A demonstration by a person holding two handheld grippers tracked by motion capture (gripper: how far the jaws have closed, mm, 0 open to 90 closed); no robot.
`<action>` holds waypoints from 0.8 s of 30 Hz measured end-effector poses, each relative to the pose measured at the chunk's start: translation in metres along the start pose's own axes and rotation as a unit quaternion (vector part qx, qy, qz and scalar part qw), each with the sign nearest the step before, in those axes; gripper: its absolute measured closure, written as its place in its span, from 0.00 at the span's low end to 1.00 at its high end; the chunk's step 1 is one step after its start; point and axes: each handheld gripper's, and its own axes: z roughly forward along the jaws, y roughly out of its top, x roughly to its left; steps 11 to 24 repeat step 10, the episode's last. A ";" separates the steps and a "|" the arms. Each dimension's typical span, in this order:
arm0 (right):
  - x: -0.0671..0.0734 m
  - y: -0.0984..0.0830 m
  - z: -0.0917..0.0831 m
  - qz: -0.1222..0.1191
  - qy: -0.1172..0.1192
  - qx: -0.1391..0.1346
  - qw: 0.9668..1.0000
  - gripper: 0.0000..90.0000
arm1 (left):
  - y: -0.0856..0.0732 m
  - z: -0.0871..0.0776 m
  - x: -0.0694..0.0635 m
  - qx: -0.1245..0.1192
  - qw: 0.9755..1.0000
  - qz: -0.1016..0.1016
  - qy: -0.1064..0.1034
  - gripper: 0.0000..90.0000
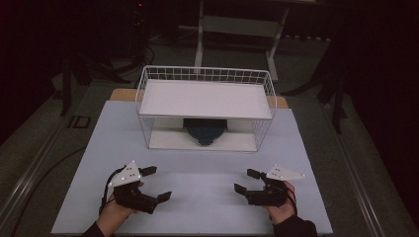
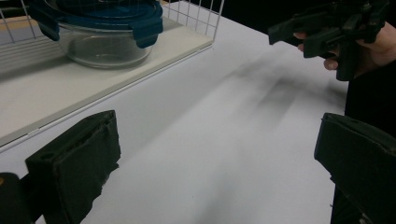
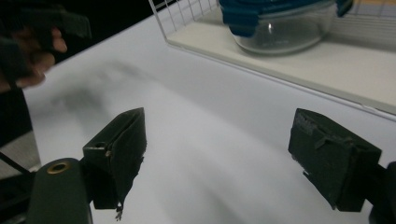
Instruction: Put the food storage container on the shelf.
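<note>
Glass is judged to be the material of the round container (image 1: 204, 131), which is closed by a blue plastic lid (image 2: 100, 13) with snap clips; it is seen on the lower white shelf (image 1: 170, 140) of the wire rack (image 1: 205, 75), at 12 o'clock from both grippers, under the upper white board (image 1: 205, 98). It is expected to be heavy, rigid, smooth and breakable, so it should be taken from two opposite sides, under the lid rim. The left gripper (image 1: 154, 183) and the right gripper (image 1: 246, 181) are held low over the pale matte desk (image 1: 202, 197), each with fingers wide apart and nothing between them.
</note>
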 end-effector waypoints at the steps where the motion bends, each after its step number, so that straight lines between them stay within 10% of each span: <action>1: 0.000 0.000 0.000 0.000 0.000 0.000 1.000 0.21 | 0.000 0.000 0.000 0.000 1.000 0.000 0.000 0.00; 24: -0.010 -0.013 -0.003 0.003 -0.007 0.017 1.000 0.21 | -0.001 0.002 -0.001 0.001 1.000 0.005 -0.002 0.00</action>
